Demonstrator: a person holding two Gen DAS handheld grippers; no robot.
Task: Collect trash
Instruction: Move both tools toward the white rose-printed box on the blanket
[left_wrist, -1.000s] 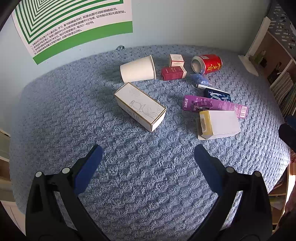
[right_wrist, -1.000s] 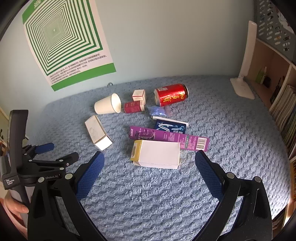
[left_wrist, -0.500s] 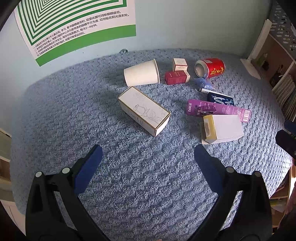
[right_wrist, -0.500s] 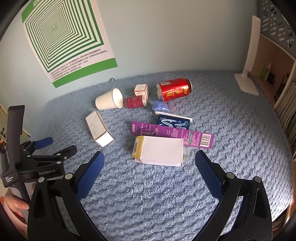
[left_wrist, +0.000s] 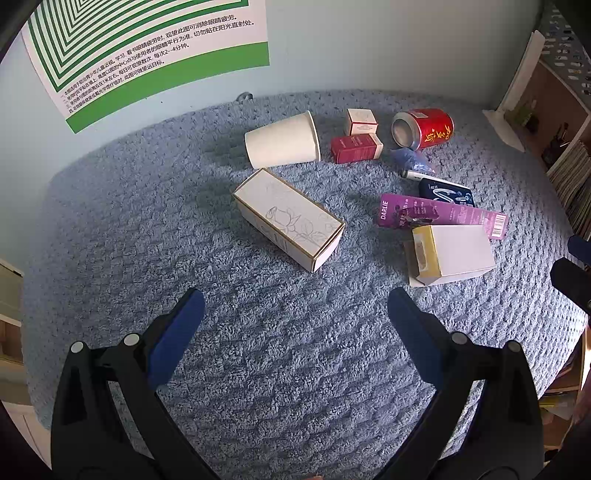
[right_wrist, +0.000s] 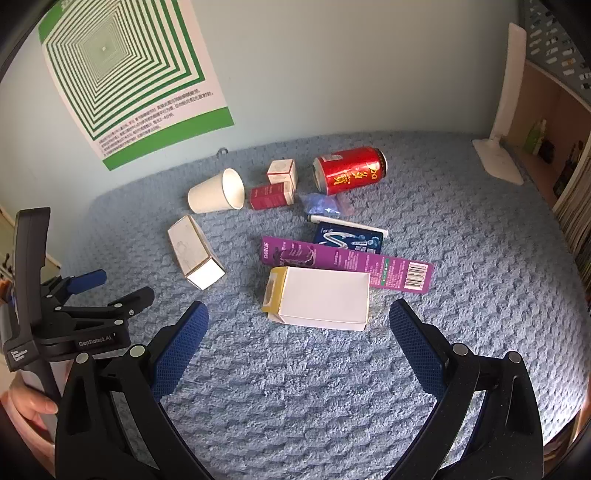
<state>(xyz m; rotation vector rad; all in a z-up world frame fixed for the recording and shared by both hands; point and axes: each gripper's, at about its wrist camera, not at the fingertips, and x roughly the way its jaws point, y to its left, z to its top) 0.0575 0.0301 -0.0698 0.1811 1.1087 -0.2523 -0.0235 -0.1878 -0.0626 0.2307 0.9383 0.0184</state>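
Trash lies on a blue textured cloth (left_wrist: 280, 362). A white box with a rose drawing (left_wrist: 288, 218) lies just ahead of my open, empty left gripper (left_wrist: 295, 314). A white box with a yellow end (right_wrist: 317, 297) lies just ahead of my open, empty right gripper (right_wrist: 298, 325). Behind it lie a purple toothpaste box (right_wrist: 345, 263), a dark blue packet (right_wrist: 349, 240), a white pen (right_wrist: 347, 222), a blue wrapper (right_wrist: 321, 204), a red can (right_wrist: 349, 170), a red box (right_wrist: 271, 196), a small white box (right_wrist: 282, 171) and a tipped paper cup (right_wrist: 216, 192).
A green striped poster (right_wrist: 122, 77) hangs on the pale wall behind. A white lamp base (right_wrist: 496, 162) and shelves with books (right_wrist: 554, 155) stand at the right. The left gripper's body (right_wrist: 70, 317) shows at the left of the right wrist view.
Both grippers have drawn back and lowered slightly, so the trash sits a little farther down in each view. Both stay open; nothing was picked up.
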